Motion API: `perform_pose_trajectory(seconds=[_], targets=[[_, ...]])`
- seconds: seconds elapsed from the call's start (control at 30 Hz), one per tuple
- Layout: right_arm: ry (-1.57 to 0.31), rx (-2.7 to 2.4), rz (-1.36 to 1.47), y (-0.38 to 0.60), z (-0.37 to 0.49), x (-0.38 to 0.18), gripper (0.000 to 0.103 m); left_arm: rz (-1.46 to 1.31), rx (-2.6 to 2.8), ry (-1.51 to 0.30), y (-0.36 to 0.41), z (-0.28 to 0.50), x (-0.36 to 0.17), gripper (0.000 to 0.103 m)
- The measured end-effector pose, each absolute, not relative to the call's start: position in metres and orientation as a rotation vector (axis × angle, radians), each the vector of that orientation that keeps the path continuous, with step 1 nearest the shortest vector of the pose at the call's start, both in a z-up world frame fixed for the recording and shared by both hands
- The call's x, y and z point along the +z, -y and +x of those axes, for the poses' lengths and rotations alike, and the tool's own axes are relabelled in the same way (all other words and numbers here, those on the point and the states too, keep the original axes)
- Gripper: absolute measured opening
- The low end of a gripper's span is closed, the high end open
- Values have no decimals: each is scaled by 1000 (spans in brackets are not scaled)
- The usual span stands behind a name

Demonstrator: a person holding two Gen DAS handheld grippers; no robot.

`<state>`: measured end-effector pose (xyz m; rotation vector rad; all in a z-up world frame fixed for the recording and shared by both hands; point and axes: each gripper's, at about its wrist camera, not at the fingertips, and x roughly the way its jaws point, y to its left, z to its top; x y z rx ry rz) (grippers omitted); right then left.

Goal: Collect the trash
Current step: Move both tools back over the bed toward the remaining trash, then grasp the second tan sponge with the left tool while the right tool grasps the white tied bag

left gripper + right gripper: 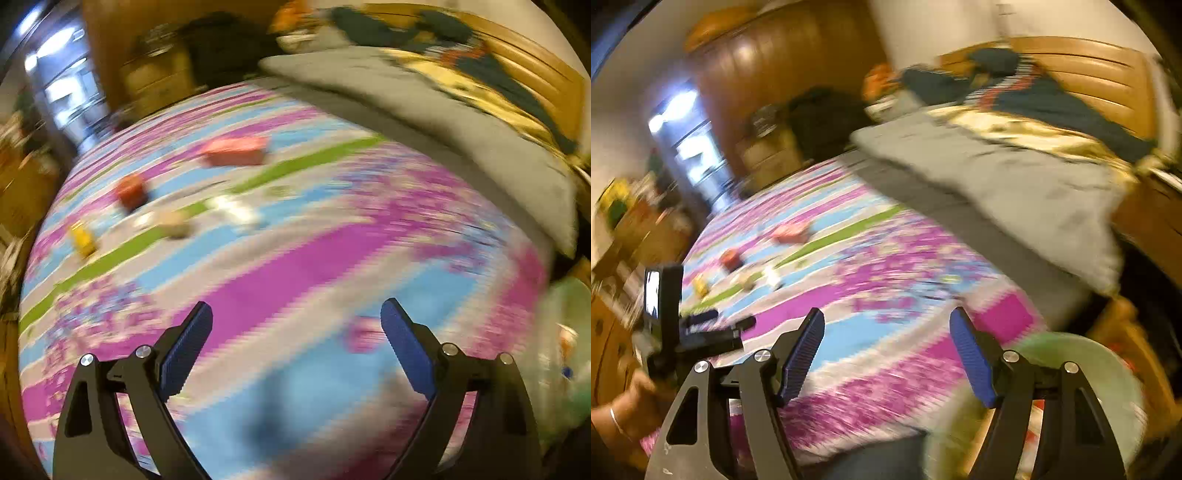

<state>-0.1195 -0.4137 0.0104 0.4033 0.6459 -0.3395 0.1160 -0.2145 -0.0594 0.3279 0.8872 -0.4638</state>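
Trash (177,206) scattered mid-bedspread (295,258), far side from both grippers: pink box (236,150), red bit (131,190), yellow bit (83,240), white wrapper (236,212). All blurred, exact kinds can't tell. Green bag (1071,373) just below right gripper (886,350). Judging reach step: slow down, pick nearest piece, come in low w/ jaws astride it. Left gripper (295,343) wide apart, nothing betw. pads. Right likewise spread, empty, touching nothing.

Both your views are heavily motion-smeared; only each tool stays sharp. Daylight glares from the window (689,147) beyond the bed (871,266); fisheye bends the edges.
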Motion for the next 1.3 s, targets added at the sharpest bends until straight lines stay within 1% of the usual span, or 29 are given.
perform_pose_trajectory(seconds=[0.1, 0.2, 0.3, 0.5, 0.67, 0.7, 0.77, 0.83, 0.87, 0.9, 0.93, 1.03, 1.17, 1.27, 1.3], targets=[[-717, -228, 362, 387, -54, -9, 72, 292, -362, -894, 173, 162, -66, 89], [-727, -160, 368, 366, -19, -15, 72, 246, -323, -900, 142, 208, -76, 89], [-755, -113, 360, 346, 15, -24, 72, 200, -347, -917, 128, 250, -93, 89], [-841, -67, 327, 328, 73, -59, 72, 210, -379, -899, 143, 297, -122, 89], [-878, -19, 293, 320, 137, -84, 72, 254, -392, -883, 151, 324, -135, 88], [-885, -20, 291, 320, 147, -87, 72, 251, -396, -885, 152, 329, -138, 82], [-890, -21, 295, 321, 162, -93, 72, 243, -408, -895, 152, 336, -143, 79], [-893, -22, 295, 321, 171, -95, 72, 218, -454, -928, 154, 341, -150, 67], [-894, -19, 291, 320, 174, -96, 72, 215, -476, -945, 155, 341, -153, 57], [-893, -17, 287, 319, 176, -96, 72, 225, -500, -957, 157, 339, -158, 49], [-894, -12, 279, 317, 181, -97, 72, 242, -504, -952, 160, 336, -161, 49], [-884, 24, 258, 310, 197, -95, 69, 225, -484, -933, 155, 333, -158, 43], [-885, 100, 210, 294, 232, -99, 67, 129, -382, -892, 115, 317, -136, 41], [-923, 127, 151, 281, 266, -113, 61, 102, -309, -866, 72, 286, -120, 41], [-949, 136, 129, 277, 282, -121, 55, 103, -297, -866, 60, 276, -117, 41]])
